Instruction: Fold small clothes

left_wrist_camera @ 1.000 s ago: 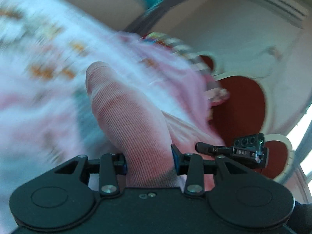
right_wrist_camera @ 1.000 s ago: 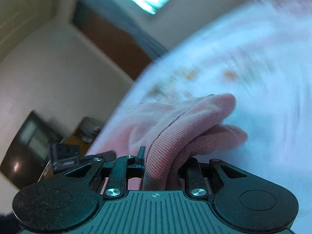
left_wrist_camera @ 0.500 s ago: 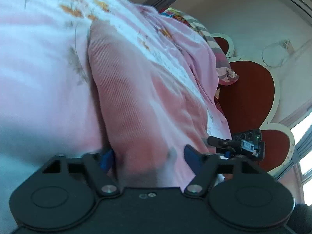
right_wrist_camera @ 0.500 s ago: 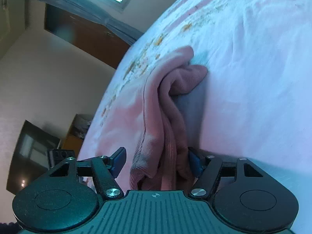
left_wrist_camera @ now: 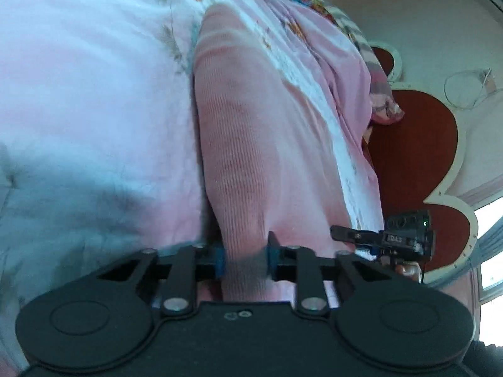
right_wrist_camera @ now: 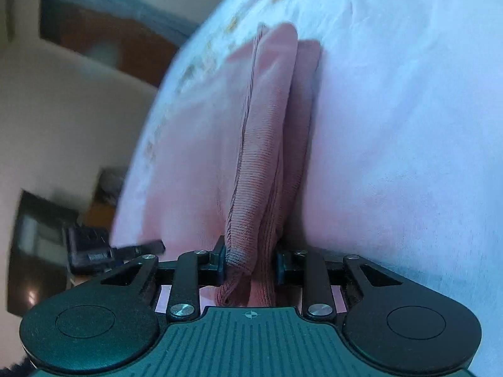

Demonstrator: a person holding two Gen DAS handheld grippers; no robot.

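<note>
A small pink ribbed garment (left_wrist_camera: 245, 144) lies stretched on a pale pink flowered bedsheet (left_wrist_camera: 88, 88). My left gripper (left_wrist_camera: 244, 259) is shut on its near edge. In the right wrist view the same garment (right_wrist_camera: 270, 144) shows as bunched lengthwise folds on the sheet (right_wrist_camera: 393, 125), and my right gripper (right_wrist_camera: 250, 265) is shut on its near end. The right gripper also shows at the right of the left wrist view (left_wrist_camera: 386, 238); the left gripper shows at the left of the right wrist view (right_wrist_camera: 107, 251).
A crumpled pink blanket and striped pillow (left_wrist_camera: 374, 72) lie at the head of the bed by a red heart-shaped headboard (left_wrist_camera: 415, 144). A dark cabinet (right_wrist_camera: 103, 40) and a dark screen (right_wrist_camera: 34, 251) stand beyond the bed's edge.
Both grippers opened half a second ago while low on the bed. Now both have shut again on the garment, which lies stretched out flatter on the sheet.
</note>
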